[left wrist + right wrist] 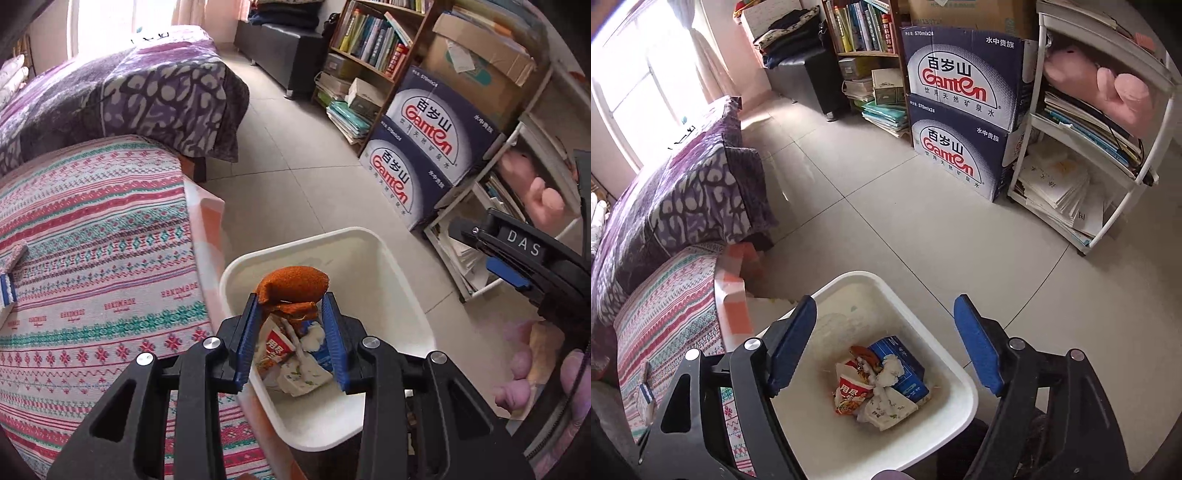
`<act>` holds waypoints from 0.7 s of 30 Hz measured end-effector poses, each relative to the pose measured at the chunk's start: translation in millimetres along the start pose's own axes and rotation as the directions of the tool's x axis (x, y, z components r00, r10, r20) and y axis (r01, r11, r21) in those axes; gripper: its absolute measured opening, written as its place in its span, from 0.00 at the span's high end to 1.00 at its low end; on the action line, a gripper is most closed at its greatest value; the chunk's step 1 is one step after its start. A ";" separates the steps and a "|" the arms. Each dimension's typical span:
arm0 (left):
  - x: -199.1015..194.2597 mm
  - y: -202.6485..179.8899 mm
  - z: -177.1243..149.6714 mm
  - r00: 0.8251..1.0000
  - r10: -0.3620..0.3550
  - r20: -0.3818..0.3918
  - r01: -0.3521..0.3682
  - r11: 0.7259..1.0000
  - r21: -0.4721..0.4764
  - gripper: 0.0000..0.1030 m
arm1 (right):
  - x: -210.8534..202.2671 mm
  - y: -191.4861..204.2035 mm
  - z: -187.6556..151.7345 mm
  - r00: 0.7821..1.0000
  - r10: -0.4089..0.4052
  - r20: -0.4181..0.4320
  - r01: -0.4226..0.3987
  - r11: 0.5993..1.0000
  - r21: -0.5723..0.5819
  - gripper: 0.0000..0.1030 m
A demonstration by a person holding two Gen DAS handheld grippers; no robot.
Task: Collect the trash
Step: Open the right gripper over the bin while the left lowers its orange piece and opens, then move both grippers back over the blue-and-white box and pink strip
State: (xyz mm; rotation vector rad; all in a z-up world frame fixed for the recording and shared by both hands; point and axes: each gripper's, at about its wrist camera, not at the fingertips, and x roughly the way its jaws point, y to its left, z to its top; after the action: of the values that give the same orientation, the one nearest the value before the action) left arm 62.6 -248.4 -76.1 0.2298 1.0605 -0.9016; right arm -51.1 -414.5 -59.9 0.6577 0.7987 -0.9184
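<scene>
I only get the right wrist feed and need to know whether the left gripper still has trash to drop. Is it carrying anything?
Observer: Yes. The left gripper is shut on an orange peel, pinched between its blue pads.
Operator: Where is it relative to the bin?
Observer: In the left wrist view the peel hangs over the white bin, above the wrappers already inside.
Operator: My own gripper looks open. Does the left view show it?
Observer: Only partly: the right gripper shows at that view's right edge, one blue pad visible, off to the bin's side.
</scene>
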 end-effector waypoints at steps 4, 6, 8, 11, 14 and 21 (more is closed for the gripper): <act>-0.2 -6.2 -2.3 1.000 -0.024 0.000 0.024 1.000 0.008 0.42 | 0.4 -6.0 2.7 1.000 0.010 -0.005 -0.010 1.000 0.027 0.27; 0.1 -5.6 -2.7 1.000 -0.016 -0.003 0.016 1.000 0.011 0.42 | 0.4 -4.7 2.6 1.000 0.015 -0.006 -0.015 0.999 0.030 0.26; -1.1 -0.8 -2.8 1.000 -0.001 -0.002 0.001 1.000 0.006 0.41 | -0.5 -0.7 0.7 1.000 0.022 -0.006 -0.022 0.999 0.028 0.25; -3.5 10.2 -2.4 0.999 0.034 0.001 -0.034 0.999 -0.005 0.40 | -0.8 8.1 -2.7 0.999 0.033 -0.012 -0.032 0.999 0.019 0.24; -7.7 26.0 -2.8 0.996 0.087 0.005 -0.087 0.996 -0.018 0.37 | 0.0 19.4 -6.9 0.999 0.042 -0.022 -0.042 0.999 0.002 0.21; -14.3 90.0 -5.4 0.954 0.297 -0.039 -0.298 0.954 -0.030 0.27 | 3.0 53.6 -21.1 0.996 0.072 -0.057 -0.075 0.996 -0.057 0.17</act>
State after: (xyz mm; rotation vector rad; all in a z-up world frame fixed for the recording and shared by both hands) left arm 122.5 -180.8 -88.9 0.3666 1.0396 -0.6083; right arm -9.7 -374.8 -65.5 0.6588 0.8425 -0.8096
